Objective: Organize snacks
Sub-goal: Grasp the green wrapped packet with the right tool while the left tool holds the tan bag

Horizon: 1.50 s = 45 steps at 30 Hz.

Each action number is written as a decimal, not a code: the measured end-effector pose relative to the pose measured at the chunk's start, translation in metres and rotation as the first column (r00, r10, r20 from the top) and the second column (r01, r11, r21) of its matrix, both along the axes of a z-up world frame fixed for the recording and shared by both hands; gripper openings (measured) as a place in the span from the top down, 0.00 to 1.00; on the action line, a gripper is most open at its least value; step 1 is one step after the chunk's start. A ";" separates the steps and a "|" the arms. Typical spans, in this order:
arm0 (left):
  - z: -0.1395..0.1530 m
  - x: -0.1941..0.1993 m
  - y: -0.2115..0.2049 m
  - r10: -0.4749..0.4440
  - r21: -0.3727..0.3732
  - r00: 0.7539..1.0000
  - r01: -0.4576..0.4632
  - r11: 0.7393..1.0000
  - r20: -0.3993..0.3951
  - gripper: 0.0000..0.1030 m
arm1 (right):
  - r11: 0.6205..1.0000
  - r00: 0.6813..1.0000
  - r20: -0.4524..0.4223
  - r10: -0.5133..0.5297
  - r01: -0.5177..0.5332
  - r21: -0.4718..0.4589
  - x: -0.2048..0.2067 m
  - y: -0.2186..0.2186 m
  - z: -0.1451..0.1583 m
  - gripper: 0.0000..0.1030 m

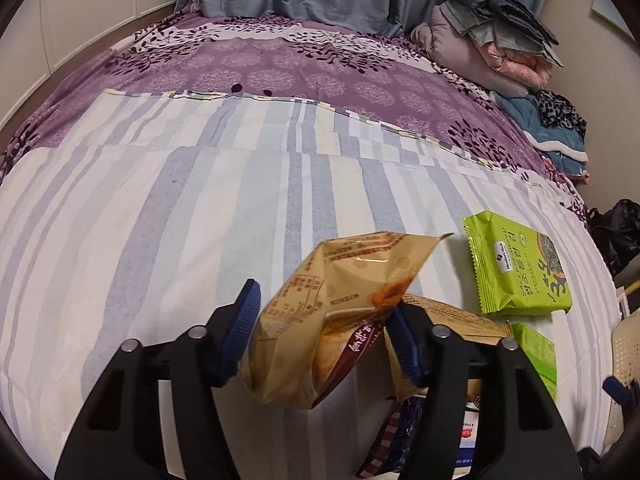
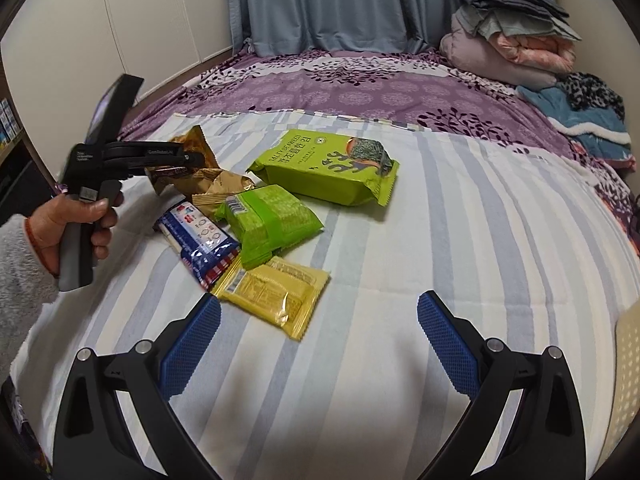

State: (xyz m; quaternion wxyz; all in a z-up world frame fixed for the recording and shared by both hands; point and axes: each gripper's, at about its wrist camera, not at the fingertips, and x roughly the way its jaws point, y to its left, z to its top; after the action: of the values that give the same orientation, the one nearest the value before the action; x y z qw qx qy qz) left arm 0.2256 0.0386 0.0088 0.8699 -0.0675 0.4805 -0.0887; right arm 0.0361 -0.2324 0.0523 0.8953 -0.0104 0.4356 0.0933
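Note:
My left gripper (image 1: 324,316) is shut on a tan snack bag (image 1: 340,292) and holds it above the striped bedsheet (image 1: 160,220); it also shows in the right wrist view (image 2: 196,158) with the bag (image 2: 196,140). A second tan packet (image 2: 224,188), a large green seaweed pack (image 2: 324,168), a small green pack (image 2: 272,216), a blue packet (image 2: 200,236) and a yellow packet (image 2: 272,292) lie in a cluster. My right gripper (image 2: 320,312) is open and empty, just right of the yellow packet.
Folded blankets (image 2: 508,40) and a blue cloth (image 2: 580,116) are stacked at the far right of the bed. Grey curtains (image 2: 320,4) hang behind. A cream perforated basket (image 2: 628,368) sits at the right edge. White cupboards (image 2: 120,12) stand at left.

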 end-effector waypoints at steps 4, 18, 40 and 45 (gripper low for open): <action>0.004 -0.003 0.003 0.005 -0.009 1.000 -0.005 1.000 0.012 0.43 | 1.000 1.000 -0.011 0.022 -0.022 -0.019 0.019 0.009 -0.008 0.05; 0.031 -0.023 0.030 0.039 -0.023 0.997 -0.038 0.999 0.063 0.46 | 0.982 0.982 -0.076 0.172 -0.176 -0.062 0.098 0.062 -0.032 0.05; 0.001 -0.003 0.033 0.094 -0.033 0.996 -0.094 0.995 -0.006 0.44 | 0.985 0.978 -0.124 0.171 -0.172 0.001 0.099 0.059 -0.038 0.40; 0.011 -0.011 0.034 0.107 -0.035 0.994 -0.106 0.994 0.022 0.49 | 0.991 0.988 -0.090 0.129 -0.125 0.049 0.084 0.044 -0.025 0.41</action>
State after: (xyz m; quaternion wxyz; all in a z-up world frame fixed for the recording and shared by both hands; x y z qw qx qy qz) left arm 0.2145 0.0730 0.0196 0.8778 -0.1066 0.4643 -0.0509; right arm 0.1205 -0.1888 0.0278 0.8663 -0.0144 0.4730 0.1597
